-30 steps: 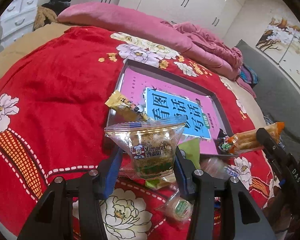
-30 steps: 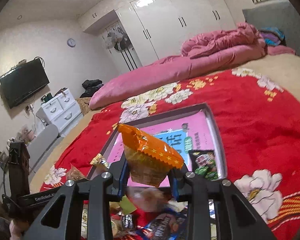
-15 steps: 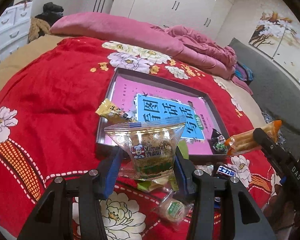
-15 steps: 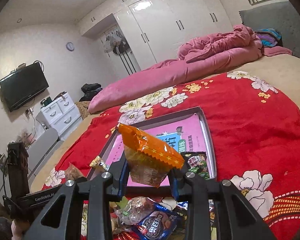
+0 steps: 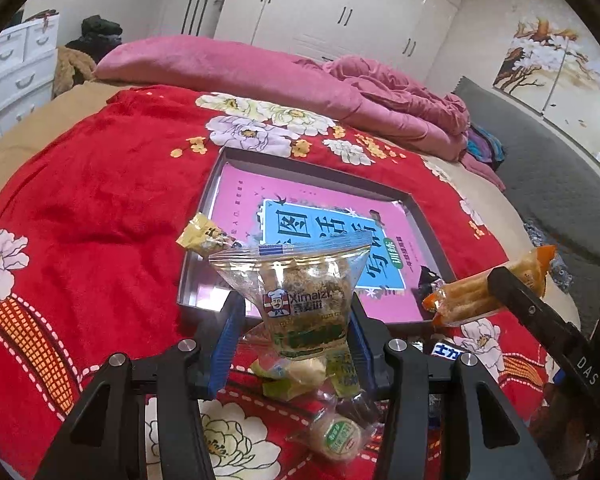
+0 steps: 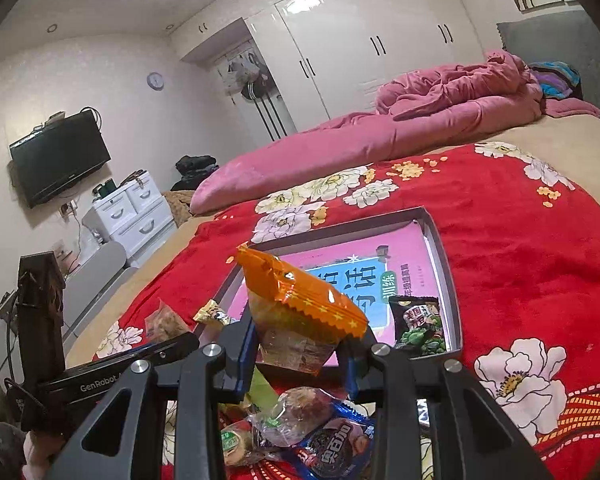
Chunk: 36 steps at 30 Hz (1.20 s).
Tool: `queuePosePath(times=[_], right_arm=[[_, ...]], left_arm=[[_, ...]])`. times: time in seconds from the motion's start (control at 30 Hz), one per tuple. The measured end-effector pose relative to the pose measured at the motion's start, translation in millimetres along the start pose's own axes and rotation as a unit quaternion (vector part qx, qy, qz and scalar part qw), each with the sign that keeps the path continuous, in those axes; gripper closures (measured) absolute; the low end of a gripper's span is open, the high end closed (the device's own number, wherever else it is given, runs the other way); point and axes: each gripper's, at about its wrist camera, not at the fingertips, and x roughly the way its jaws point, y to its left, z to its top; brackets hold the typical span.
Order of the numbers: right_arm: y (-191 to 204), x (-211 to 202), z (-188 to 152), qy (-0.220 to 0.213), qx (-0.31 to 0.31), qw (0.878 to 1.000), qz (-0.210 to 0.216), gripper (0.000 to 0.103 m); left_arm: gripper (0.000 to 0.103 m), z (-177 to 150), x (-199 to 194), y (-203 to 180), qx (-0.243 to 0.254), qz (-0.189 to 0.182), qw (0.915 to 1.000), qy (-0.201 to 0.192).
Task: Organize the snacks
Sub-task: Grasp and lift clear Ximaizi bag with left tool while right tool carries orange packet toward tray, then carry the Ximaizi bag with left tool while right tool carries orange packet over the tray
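Both views are showing the tray lower and nearer than a second ago, and more of the loose snack heap (image 6: 300, 436) is coming into sight beneath our grippers. We are holding the left gripper (image 5: 296, 332) clamped on a clear crinkly packet of crumbly flossy cake (image 5: 300, 300) with a chef logo, upright between the blue pads. We are gripping with the right gripper (image 6: 296, 344) a glossy orange-topped packet (image 6: 300, 312) with a zigzag seal, its clear lower half pinched tight. Both packets are hanging above the near edge of the shallow grey rectangular tray (image 5: 404, 196), which is lying on the plush red floral blanket (image 5: 92, 200). Inside the tray, a pink and blue book cover (image 5: 312, 232) is lying flat, with a dark green-pea packet (image 6: 418, 326) resting in its near right corner. A yellow foil wrapper (image 5: 204, 236) is leaning on the tray's left rim.
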Motion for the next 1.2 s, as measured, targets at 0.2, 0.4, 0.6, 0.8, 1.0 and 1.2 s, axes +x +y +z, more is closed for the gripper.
queuePosePath(times=[0.2, 0.4, 0.6, 0.8, 1.0, 1.2], right_arm=[[-5, 7, 1, 0.003, 0.008, 1.0, -0.009, 0.068], [-8, 11, 1, 0.006, 0.013, 1.0, -0.014, 0.068], [-14, 13, 3, 0.003, 0.02, 1.0, -0.017, 0.068], [-20, 14, 3, 0.003, 0.03, 0.999, -0.019, 0.068], [-24, 16, 3, 0.006, 0.038, 0.999, -0.022, 0.068], [-27, 17, 3, 0.007, 0.047, 0.999, -0.023, 0.068]], left_arm=[[0.052, 4, 12, 3, -0.003, 0.011, 0.9999, 0.005], [0.052, 11, 23, 9, -0.014, 0.019, 0.9997, 0.006], [0.052, 16, 32, 12, -0.014, 0.029, 0.9995, 0.005], [0.052, 17, 45, 18, -0.018, 0.05, 0.9983, 0.022], [0.052, 18, 54, 23, -0.025, 0.06, 0.9974, 0.032], [0.052, 19, 59, 25, -0.03, 0.064, 0.9967, 0.038]])
